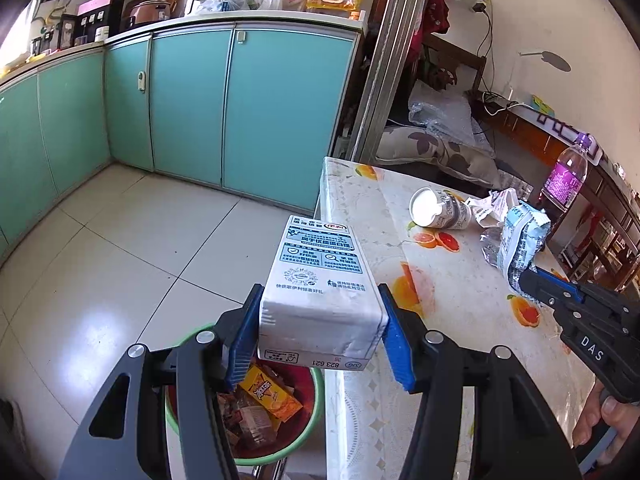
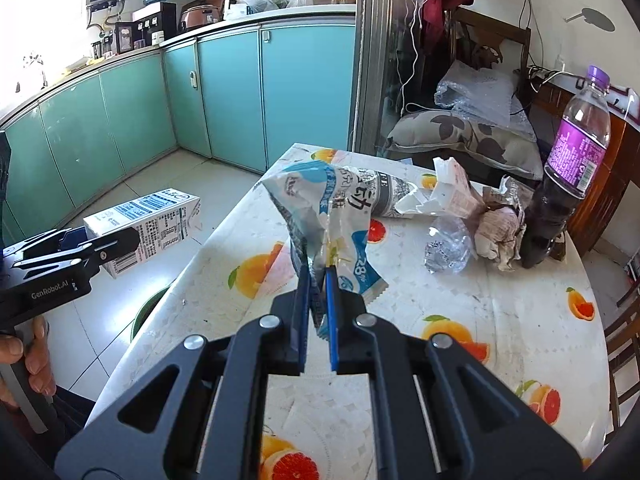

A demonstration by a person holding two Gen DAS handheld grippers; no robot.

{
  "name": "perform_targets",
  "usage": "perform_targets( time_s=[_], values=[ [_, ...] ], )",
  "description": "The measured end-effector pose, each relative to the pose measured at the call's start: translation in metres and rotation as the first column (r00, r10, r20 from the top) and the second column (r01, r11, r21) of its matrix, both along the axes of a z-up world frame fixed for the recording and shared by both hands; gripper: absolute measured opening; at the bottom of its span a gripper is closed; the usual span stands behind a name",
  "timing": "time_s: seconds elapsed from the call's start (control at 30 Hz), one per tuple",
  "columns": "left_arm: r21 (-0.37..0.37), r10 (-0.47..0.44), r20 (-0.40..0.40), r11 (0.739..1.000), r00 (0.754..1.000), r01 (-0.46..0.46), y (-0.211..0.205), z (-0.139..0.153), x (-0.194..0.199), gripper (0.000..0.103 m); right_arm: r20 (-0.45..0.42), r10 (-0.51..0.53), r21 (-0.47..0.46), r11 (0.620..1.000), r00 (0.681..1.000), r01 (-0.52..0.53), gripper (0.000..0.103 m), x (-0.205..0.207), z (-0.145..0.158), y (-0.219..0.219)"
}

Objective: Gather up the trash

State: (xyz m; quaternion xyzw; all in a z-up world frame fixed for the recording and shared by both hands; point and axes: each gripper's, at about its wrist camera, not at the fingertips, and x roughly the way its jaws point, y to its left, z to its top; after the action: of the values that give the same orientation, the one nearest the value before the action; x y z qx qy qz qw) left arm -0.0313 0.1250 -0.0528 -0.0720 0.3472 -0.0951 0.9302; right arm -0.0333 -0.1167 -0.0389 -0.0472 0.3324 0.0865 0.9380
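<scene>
— while the left claw [image 1: 320,328] hangs out past the desk edge, what is it clamping?

— a white rectangular milk carton with blue print [image 1: 320,292], squeezed between both blue pads at its short end. the carton is in the air above a green-rimmed round plastic basin [image 1: 316,396] on the tiled floor, which already has an orange snack packet [image 1: 270,396] and other wrappers in it.

— and the right claw [image 2: 318,280]?

— nearly closed, its pads pinching a crumpled white and light-blue plastic snack bag [image 2: 320,208], which is lifted off the fruit-print oilcloth desk [image 2: 500,320]. in the left wrist view that same bag [image 1: 520,240] sticks up from the claw's tip [image 1: 528,280].

— what else lies on the desk?

— a tipped-over paper cup with a white inside [image 1: 436,208] near the far edge, a torn white paper carton scrap [image 2: 448,188] touching it, a crumpled clear plastic wrapper [image 2: 448,248], and a wad of crumpled paper [image 2: 500,228] just beside a clear plastic bottle with a purple label and dark drink [image 2: 568,160], standing upright at the far right.

— hands?

— fingers of the left hand [image 2: 28,356] grip the handle.
</scene>
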Motion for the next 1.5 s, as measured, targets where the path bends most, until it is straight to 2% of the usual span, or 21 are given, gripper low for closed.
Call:
perform_targets(
  time_s=[0.33,0.67,1.03,1.5],
  values=[
    [0.007,0.065,-0.057,0.998,0.996,-0.065,0.033,-0.022,0.005,0.053,0.003,0.065,-0.026,0.998,0.998,-0.065,0.008,0.007,0.005,0.03],
    [0.015,0.105,-0.093,0.994,0.99,-0.104,0.045,-0.037,0.009,0.053,-0.036,0.165,0.028,0.986,0.986,-0.164,0.008,0.019,0.004,0.063],
    [0.033,0.129,-0.147,0.992,0.981,-0.125,0.053,-0.057,0.014,0.053,-0.105,0.283,0.059,0.959,0.953,-0.278,0.008,0.035,-0.005,0.108],
    [0.001,0.159,-0.175,0.987,0.972,-0.161,0.067,-0.065,0.015,0.053,-0.203,0.345,0.144,0.936,0.916,-0.32,0.008,0.054,-0.025,0.132]
  ],
)
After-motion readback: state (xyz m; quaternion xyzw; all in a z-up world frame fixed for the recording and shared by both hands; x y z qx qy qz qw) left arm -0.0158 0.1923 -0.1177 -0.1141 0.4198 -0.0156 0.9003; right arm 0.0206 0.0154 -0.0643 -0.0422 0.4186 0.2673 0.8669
